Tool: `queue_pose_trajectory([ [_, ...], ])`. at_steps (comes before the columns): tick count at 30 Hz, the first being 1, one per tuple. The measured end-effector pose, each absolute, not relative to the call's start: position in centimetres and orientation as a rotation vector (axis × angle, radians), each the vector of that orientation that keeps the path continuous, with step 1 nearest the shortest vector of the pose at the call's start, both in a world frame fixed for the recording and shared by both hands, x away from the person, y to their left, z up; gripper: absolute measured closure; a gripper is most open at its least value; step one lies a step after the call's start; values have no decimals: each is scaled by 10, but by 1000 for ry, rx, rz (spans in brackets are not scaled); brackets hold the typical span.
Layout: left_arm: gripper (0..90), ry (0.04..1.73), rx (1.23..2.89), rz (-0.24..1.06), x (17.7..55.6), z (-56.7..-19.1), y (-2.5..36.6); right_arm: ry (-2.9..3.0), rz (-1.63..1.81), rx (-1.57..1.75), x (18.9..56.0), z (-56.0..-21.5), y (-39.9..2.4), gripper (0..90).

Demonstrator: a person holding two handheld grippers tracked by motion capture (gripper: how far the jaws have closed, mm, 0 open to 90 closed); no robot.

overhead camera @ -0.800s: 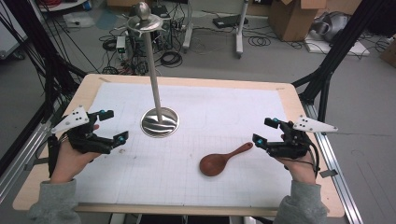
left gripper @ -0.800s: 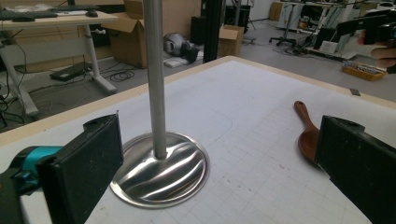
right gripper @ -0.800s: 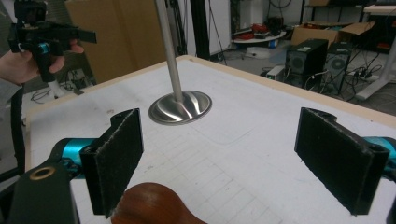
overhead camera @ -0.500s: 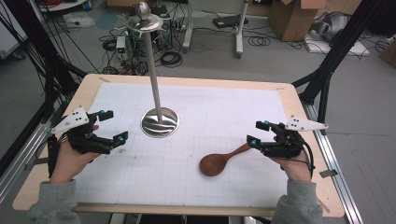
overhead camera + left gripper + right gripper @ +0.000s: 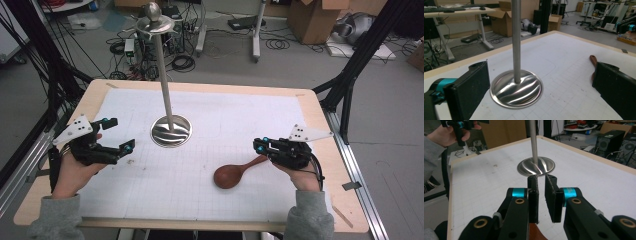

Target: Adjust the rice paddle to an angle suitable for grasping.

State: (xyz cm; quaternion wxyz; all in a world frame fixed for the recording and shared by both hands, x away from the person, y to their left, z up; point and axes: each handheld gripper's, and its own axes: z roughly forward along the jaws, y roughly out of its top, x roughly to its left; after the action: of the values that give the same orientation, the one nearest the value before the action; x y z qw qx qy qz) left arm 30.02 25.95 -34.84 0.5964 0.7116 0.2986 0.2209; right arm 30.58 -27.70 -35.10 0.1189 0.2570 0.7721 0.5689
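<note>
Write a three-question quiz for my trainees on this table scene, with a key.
1. True or false: the shiny metal stand with a round base is upright on the white gridded mat.
2. Which gripper is at the handle end of the reddish-brown wooden spoon?
A. the left gripper
B. the right gripper
C. both
3. Fill in: the left gripper's jaws stand wide ____, with nothing between them.

Key:
1. True. Its thin pole rises straight from the base.
2. B. The spoon's bowl lies on the mat, pointing away from that gripper.
3. open
</note>
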Motion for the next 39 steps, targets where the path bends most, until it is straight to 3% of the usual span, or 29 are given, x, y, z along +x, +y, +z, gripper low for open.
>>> queue_pose_trajectory([
  [8, 17, 691, 1685, 494, 298, -352, 259, 2281, 1675, 799, 321, -366, -263, 893],
  [39, 17, 706, 1738, 482, 299, -359, 255, 2606, 1406, 722, 342, -423, -184, 896],
])
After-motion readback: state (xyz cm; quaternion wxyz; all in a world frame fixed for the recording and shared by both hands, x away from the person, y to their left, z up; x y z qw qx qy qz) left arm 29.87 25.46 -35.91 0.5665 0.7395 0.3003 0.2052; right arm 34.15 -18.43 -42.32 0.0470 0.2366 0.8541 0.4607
